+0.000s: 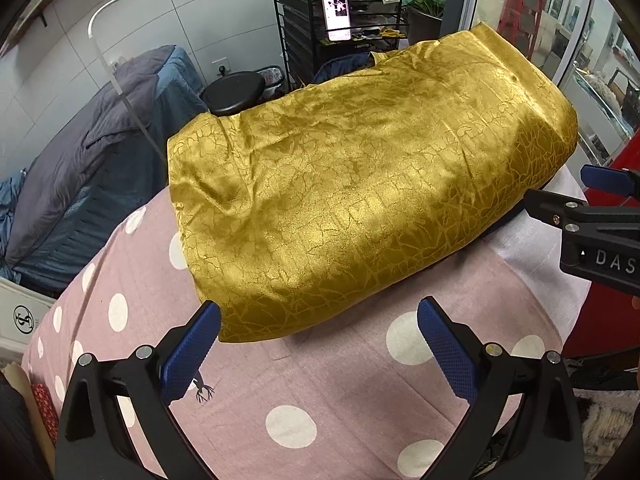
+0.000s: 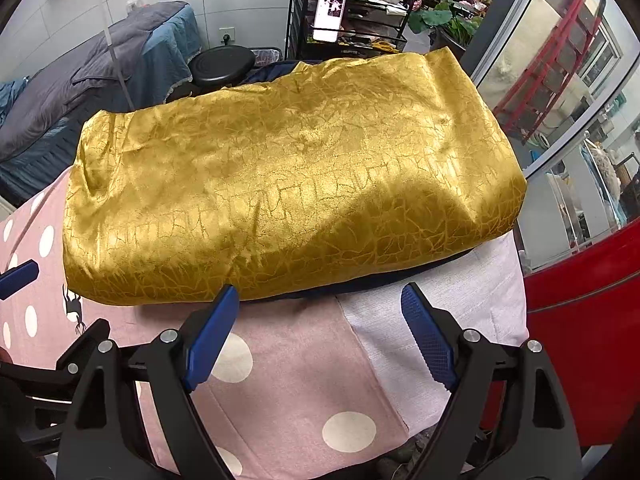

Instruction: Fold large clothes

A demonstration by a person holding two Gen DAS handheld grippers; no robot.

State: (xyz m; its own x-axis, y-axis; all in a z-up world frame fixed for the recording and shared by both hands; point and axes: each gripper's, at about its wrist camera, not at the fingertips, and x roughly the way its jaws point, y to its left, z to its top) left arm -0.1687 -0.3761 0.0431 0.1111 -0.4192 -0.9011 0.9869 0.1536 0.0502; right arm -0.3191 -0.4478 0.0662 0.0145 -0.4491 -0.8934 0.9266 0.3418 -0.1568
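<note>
A shiny gold garment (image 1: pixel 360 184) (image 2: pixel 288 184) with a crackle pattern lies folded into a long block on a pink table cover with white dots (image 1: pixel 304 392) (image 2: pixel 280 384). A dark blue layer shows under its near edge in the right wrist view. My left gripper (image 1: pixel 320 320) hovers open just short of the garment's near left corner, with nothing between its blue pads. My right gripper (image 2: pixel 318 300) is open too, in front of the garment's near edge, and it holds nothing. Its blue-tipped finger (image 1: pixel 608 178) shows at the right edge of the left wrist view.
A white cloth (image 2: pixel 460 304) covers the table's right end. Behind the table stand a black round stool (image 1: pixel 234 92), a black wire rack (image 1: pixel 340 28) with a lit phone and bottles, and a bed with grey and blue bedding (image 1: pixel 92 152). A red surface (image 2: pixel 580 300) lies to the right.
</note>
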